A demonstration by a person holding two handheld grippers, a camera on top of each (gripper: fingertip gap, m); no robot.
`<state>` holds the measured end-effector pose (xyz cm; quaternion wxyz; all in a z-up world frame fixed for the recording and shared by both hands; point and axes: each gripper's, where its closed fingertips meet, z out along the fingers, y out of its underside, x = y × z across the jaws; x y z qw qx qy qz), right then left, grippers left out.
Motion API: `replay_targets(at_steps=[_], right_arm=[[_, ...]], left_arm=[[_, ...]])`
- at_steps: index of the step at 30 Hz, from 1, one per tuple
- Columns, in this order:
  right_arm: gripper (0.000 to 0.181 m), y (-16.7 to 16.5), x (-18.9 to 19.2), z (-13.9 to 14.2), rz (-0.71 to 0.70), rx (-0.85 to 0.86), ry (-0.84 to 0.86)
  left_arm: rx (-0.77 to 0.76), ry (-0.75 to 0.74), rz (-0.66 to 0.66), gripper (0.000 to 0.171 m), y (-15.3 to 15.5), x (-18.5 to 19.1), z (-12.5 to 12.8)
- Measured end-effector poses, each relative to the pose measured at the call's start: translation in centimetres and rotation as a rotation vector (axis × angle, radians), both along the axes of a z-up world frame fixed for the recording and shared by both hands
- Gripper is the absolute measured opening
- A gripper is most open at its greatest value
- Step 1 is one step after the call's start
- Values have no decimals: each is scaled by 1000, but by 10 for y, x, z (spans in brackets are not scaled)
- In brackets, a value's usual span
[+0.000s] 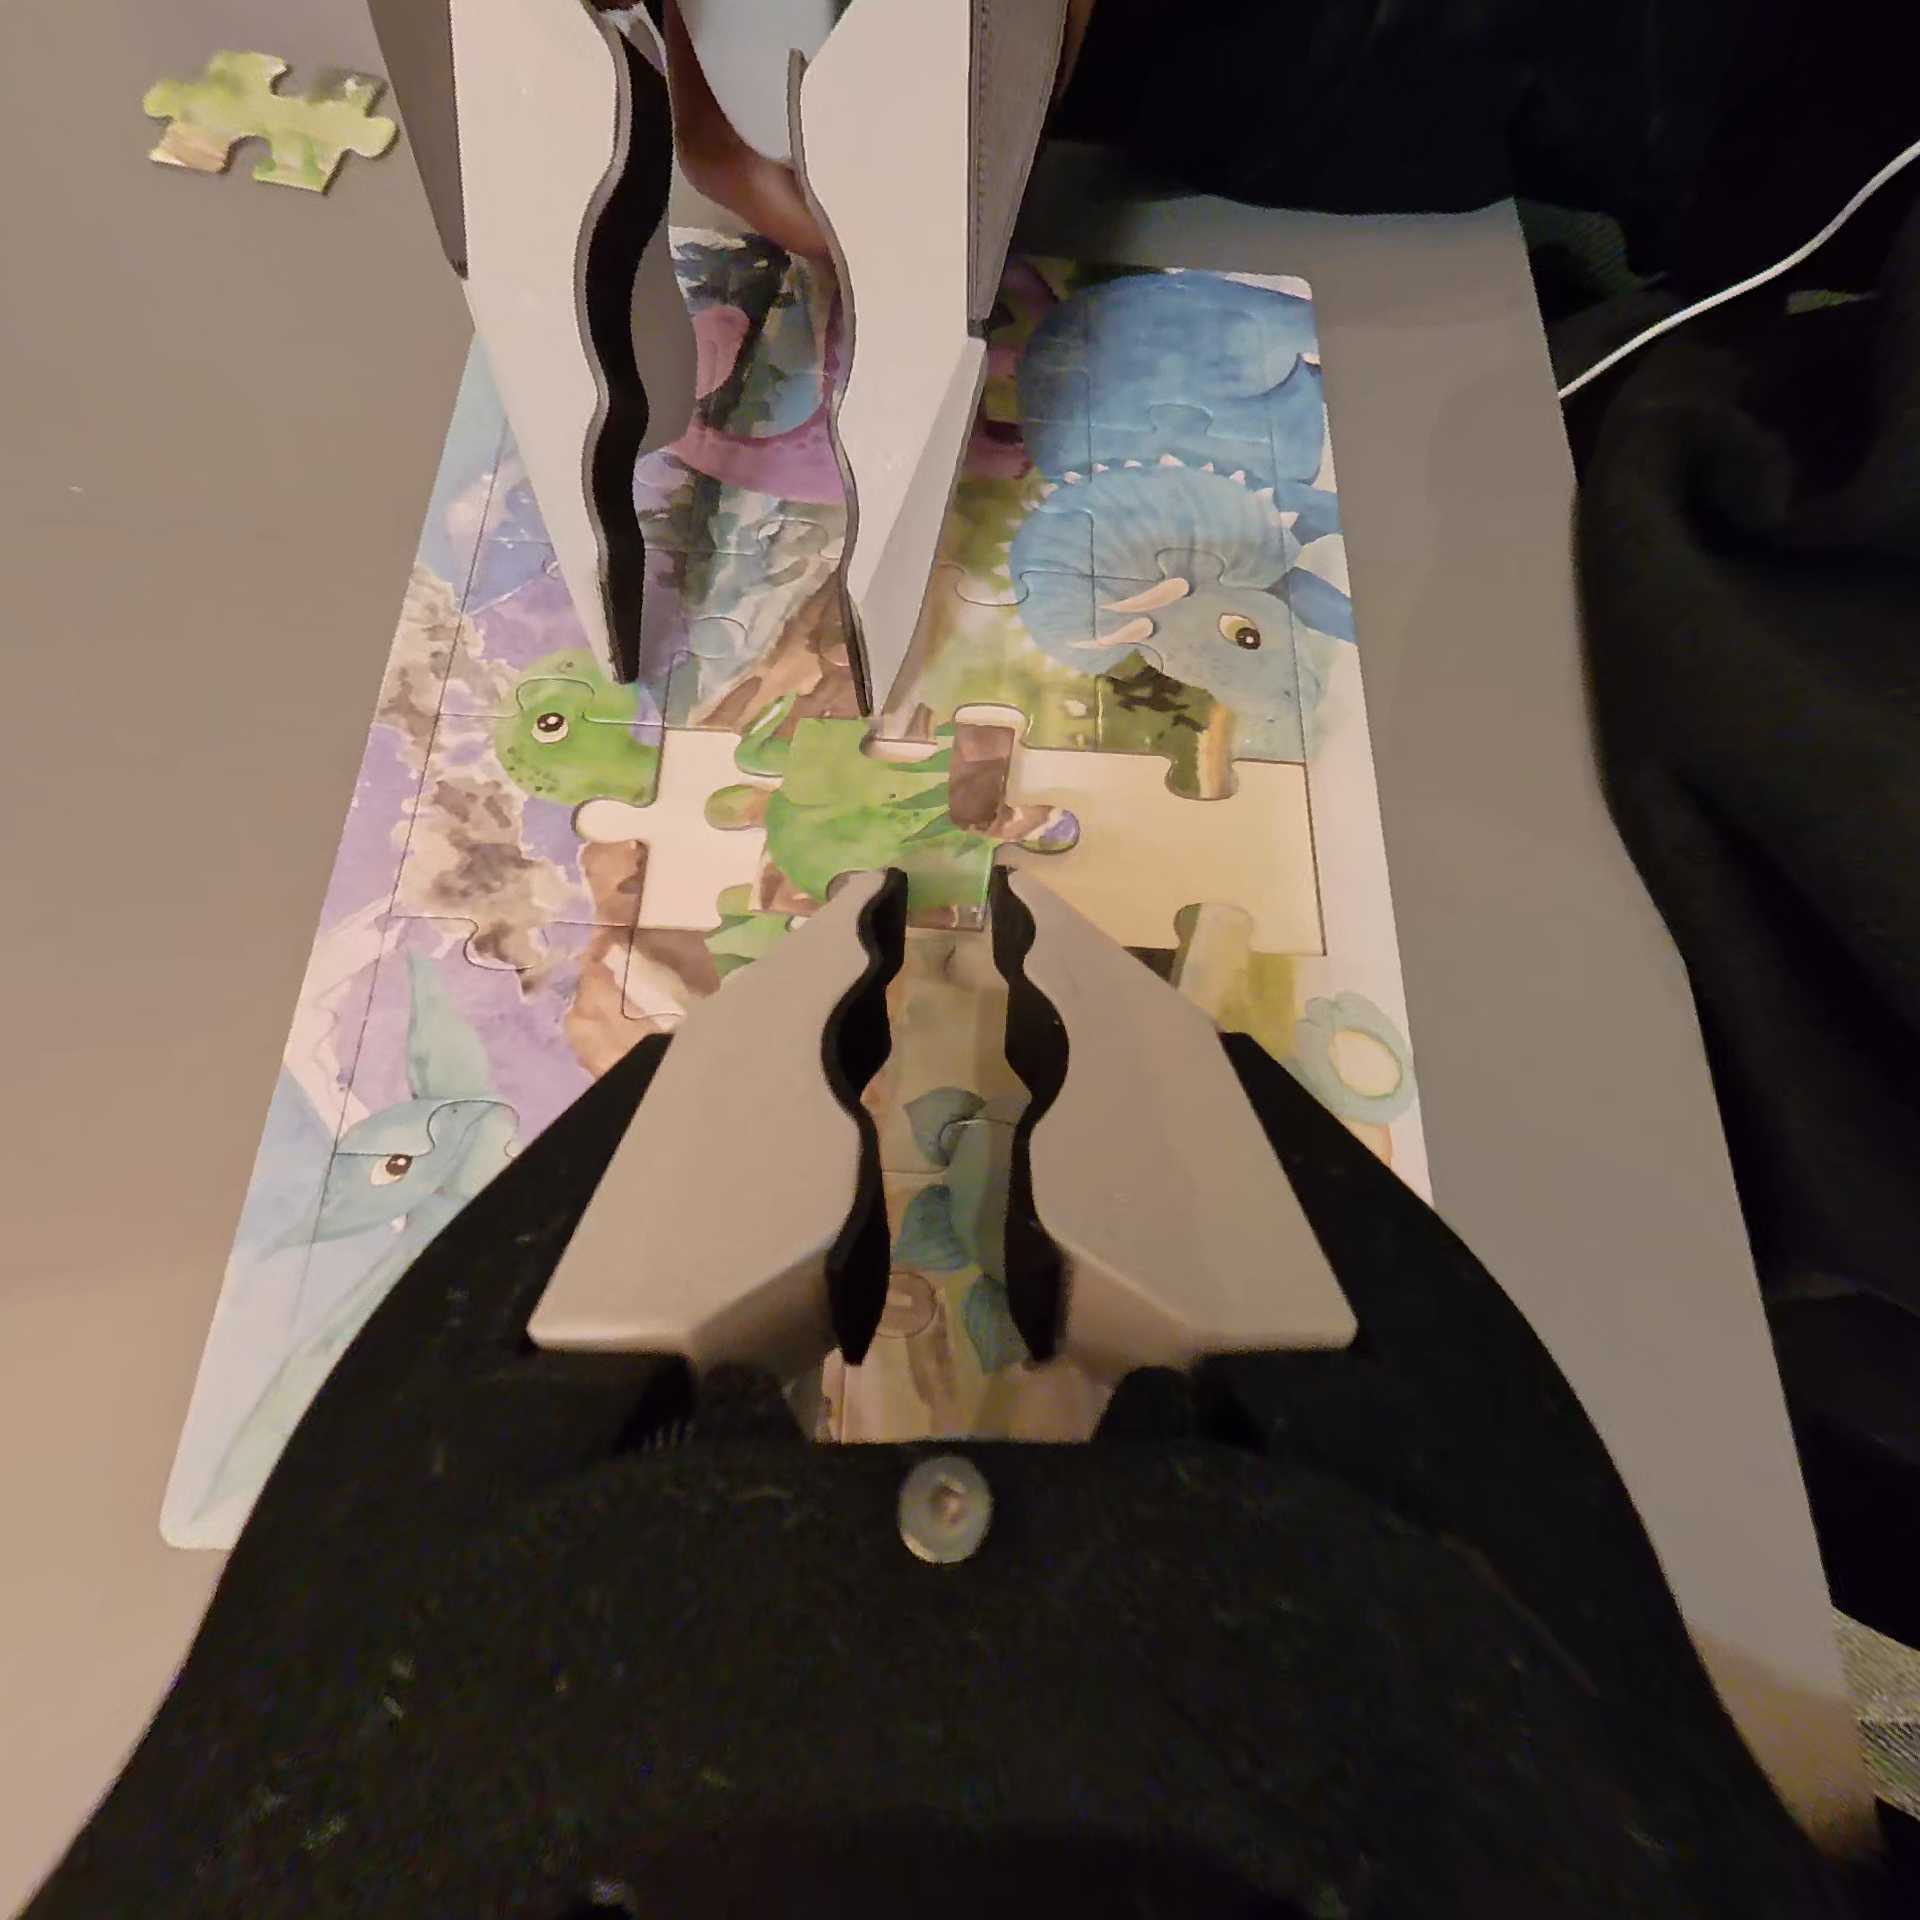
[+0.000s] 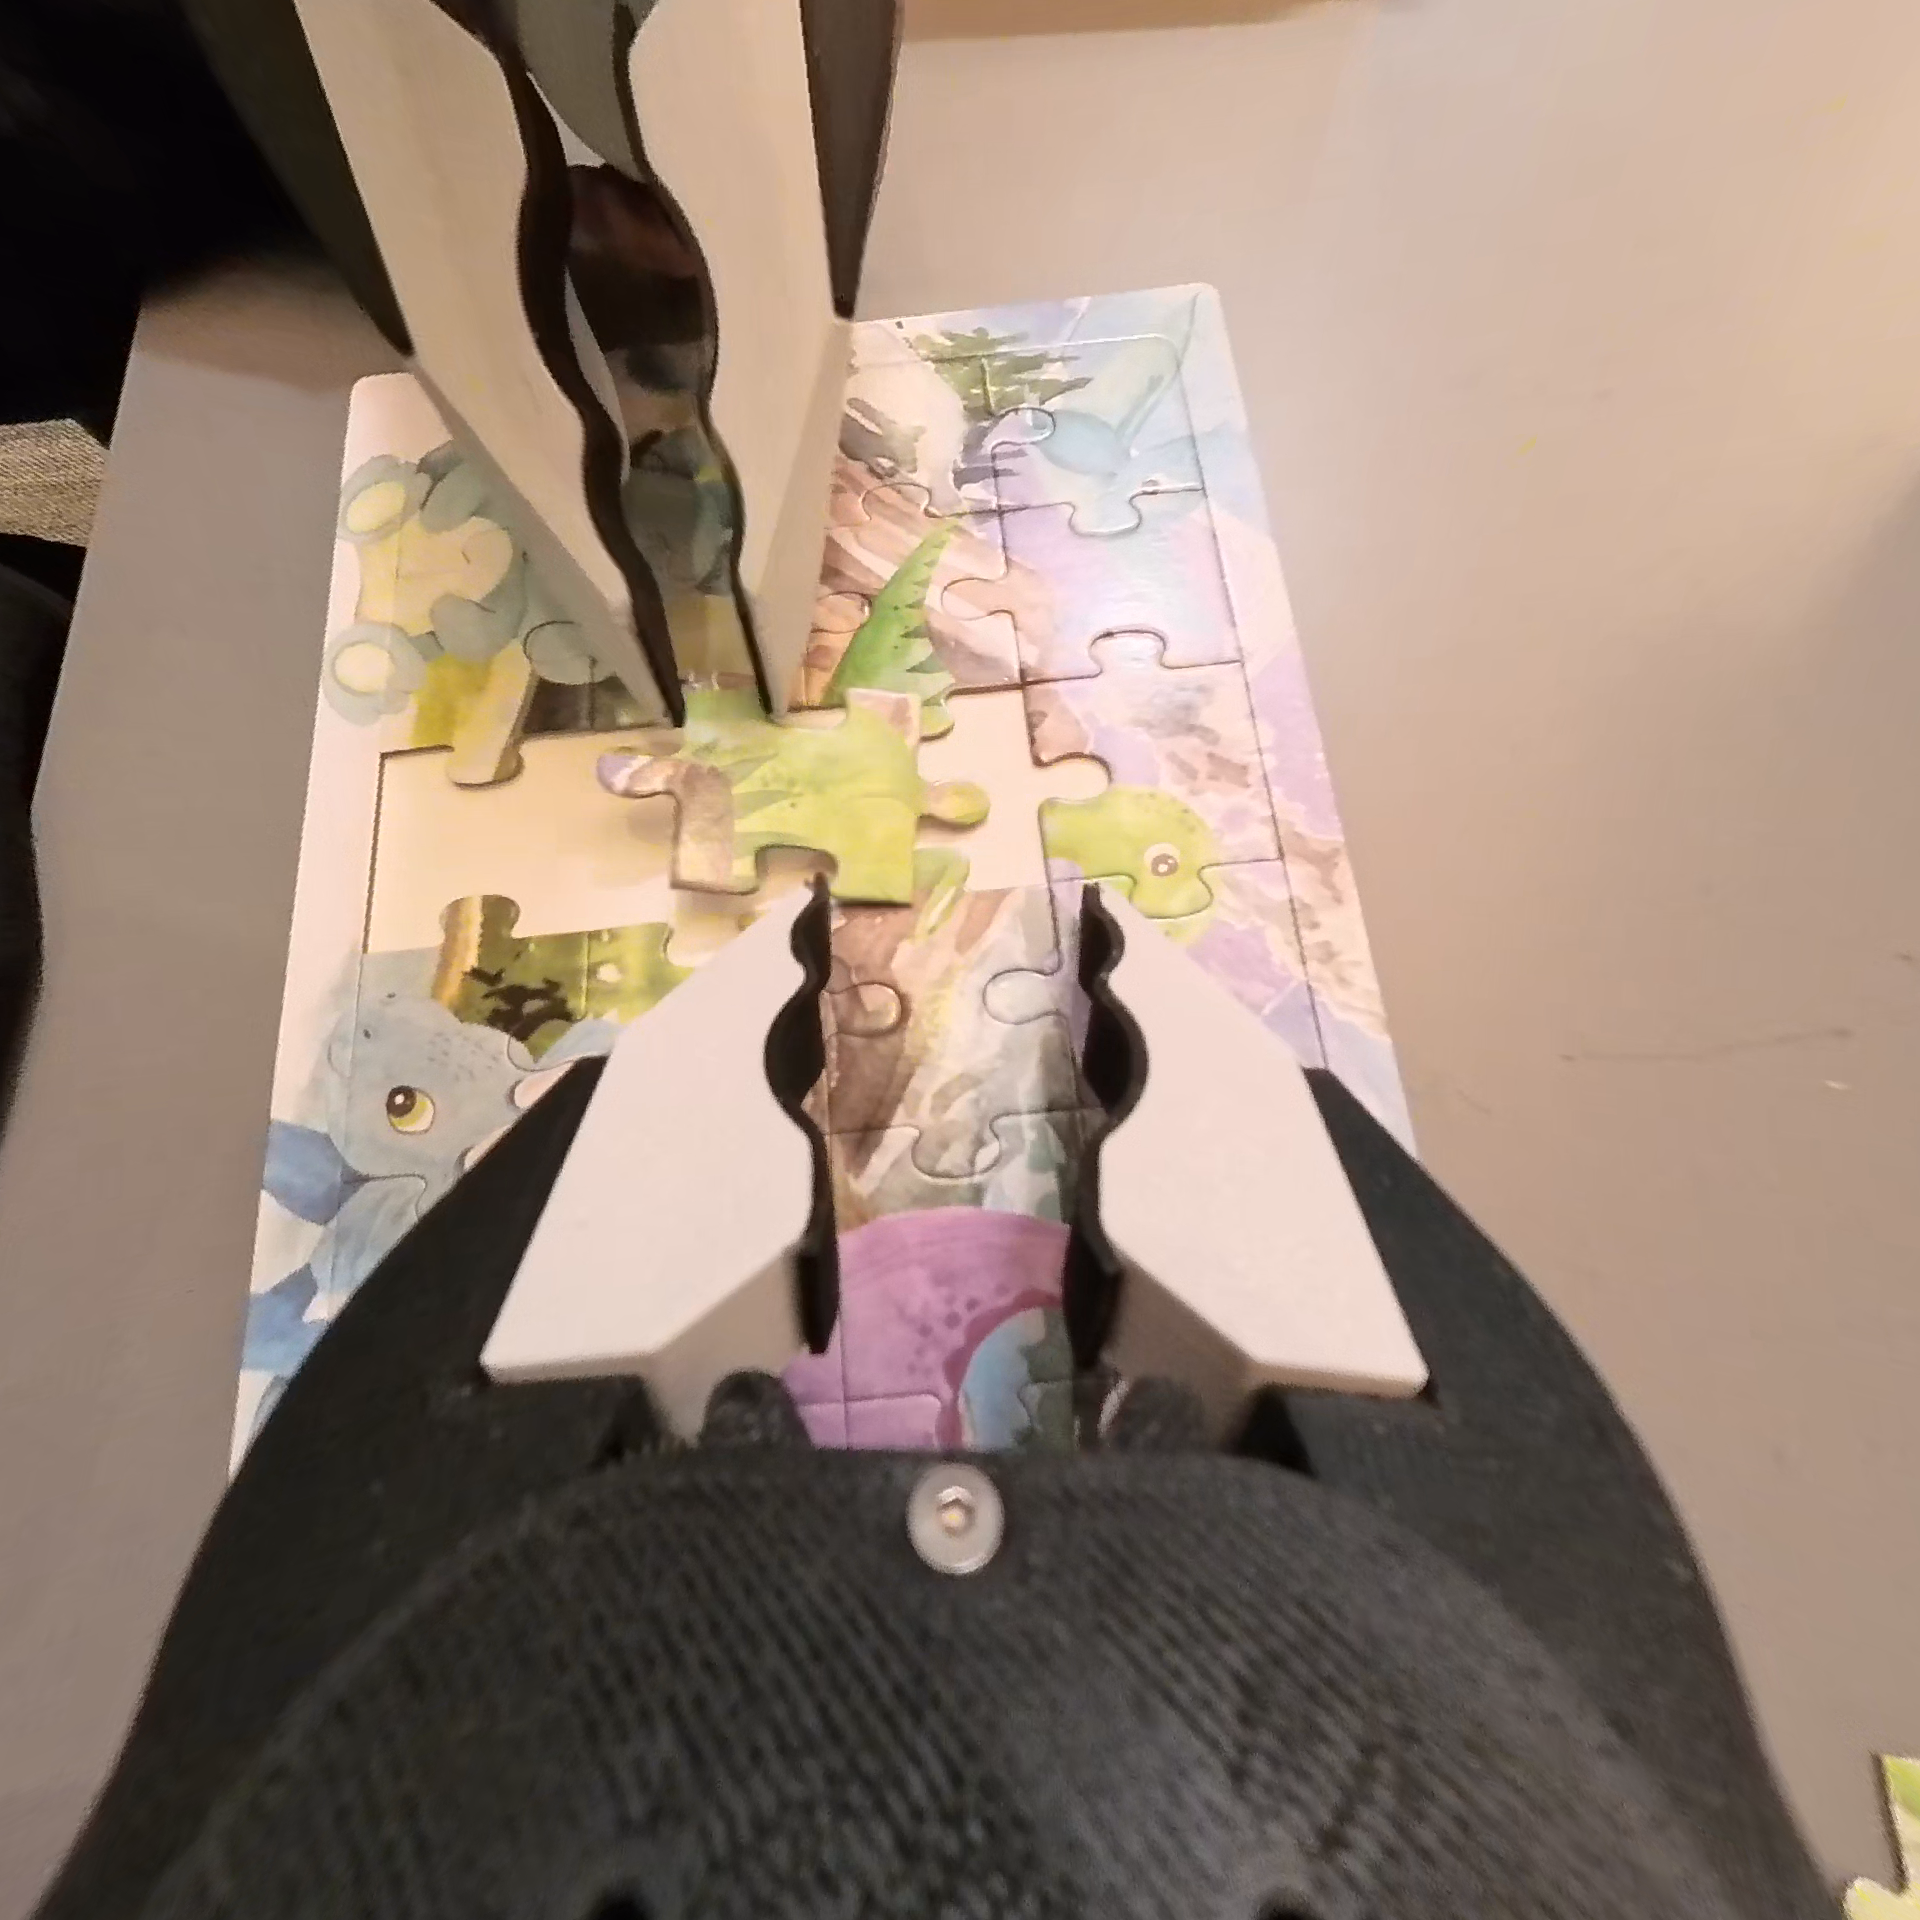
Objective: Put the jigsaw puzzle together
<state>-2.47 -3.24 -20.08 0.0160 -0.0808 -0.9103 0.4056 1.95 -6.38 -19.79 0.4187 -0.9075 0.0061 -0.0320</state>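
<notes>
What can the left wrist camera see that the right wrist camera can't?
Only the left wrist view shows the white cable over dark fabric, and the whole loose green jigsaw piece lying apart on the grey table. Only the right wrist view shows the puzzle's bottom purple dinosaur patch up close. Both show the dinosaur puzzle board, the crooked green dinosaur-body piece over the gap, and both open grippers, left and right.

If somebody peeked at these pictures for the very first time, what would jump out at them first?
Probably the colourful dinosaur puzzle covering the table, with a white gap in its middle row. A loose green piece lies crooked over that gap, not clicked in, and the left hand-held gripper and right hand-held gripper point at it from opposite sides, both open. Another spare piece waits alone in the far corner of the table.
</notes>
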Motion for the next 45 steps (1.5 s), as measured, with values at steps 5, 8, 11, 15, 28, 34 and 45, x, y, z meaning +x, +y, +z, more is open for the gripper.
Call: replay_targets(at_steps=[5, 8, 11, 15, 28, 34, 45], right_arm=[[46, 0, 0, 0, -1, 1, 0], [47, 0, -1, 0, -2, 1, 0], [47, 1, -1, -1, -4, 1, -1], [47, 1, -1, -1, -4, 1, -3], [43, 8, -19, 12, -85, -39, 52], [42, 9, -22, 11, -97, -33, 59], [43, 5, -16, 7, -74, -19, 50]], left_arm=[[13, 26, 53, 14, -3, -11, 3], [24, 21, 54, 14, -4, -12, 5], [17, 30, 55, 14, -4, -12, 4], [19, 32, 53, 14, -3, -12, 5], [86, 92, 166, 10, -8, -34, 20], [65, 96, 160, 8, -8, -34, 16], [-45, 59, 190, 34, -11, -37, -8]])
